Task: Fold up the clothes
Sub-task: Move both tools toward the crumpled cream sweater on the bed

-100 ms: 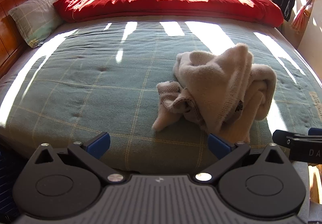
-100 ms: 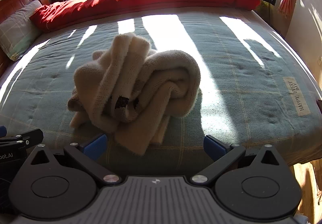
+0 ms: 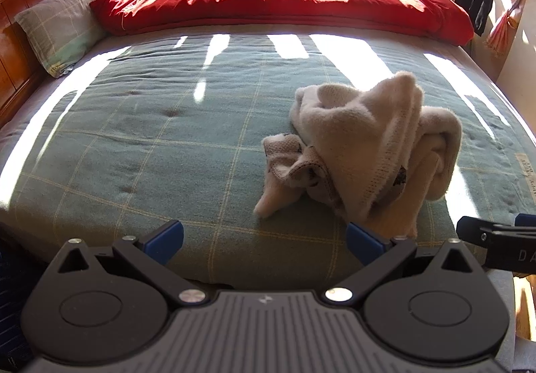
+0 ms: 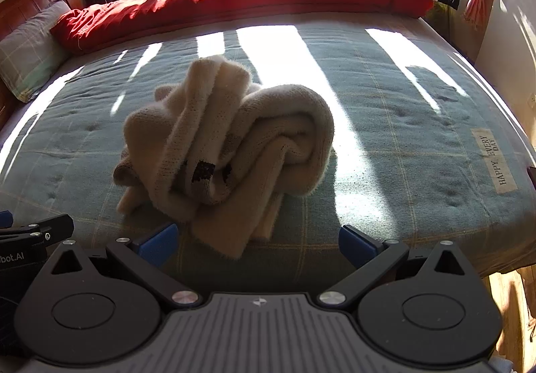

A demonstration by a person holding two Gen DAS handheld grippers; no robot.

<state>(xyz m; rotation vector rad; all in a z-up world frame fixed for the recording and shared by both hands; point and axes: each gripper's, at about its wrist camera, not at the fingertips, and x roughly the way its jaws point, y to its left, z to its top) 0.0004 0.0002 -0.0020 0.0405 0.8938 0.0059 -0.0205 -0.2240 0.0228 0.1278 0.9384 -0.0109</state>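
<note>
Both grippers hang at the near edge of the bed [image 3: 140,125], pointed at a cream knitted garment [image 3: 365,142] that lies in a crumpled heap on the green checked blanket [image 4: 418,145]. It is bunched up, not folded flat.

From where I stand, the risk is a blind grab. The heap is rolled and twisted on itself, so a gripper closing on the nearest flap would likely catch several layers at once and lift the whole lump instead of one edge, leaving it tangled. The fuzzy knit also looks apt to stretch or slip. Hard bands of sunlight wash out parts of the fabric, which could hide where a hem or sleeve truly ends.

Left gripper [image 3: 264,239]: jaws spread wide, nothing between them, its right fingertip just short of the garment's near flap. Right gripper [image 4: 258,240]: likewise spread wide and empty, the flap lying close ahead of its left fingertip; I cannot tell whether it touches
</note>
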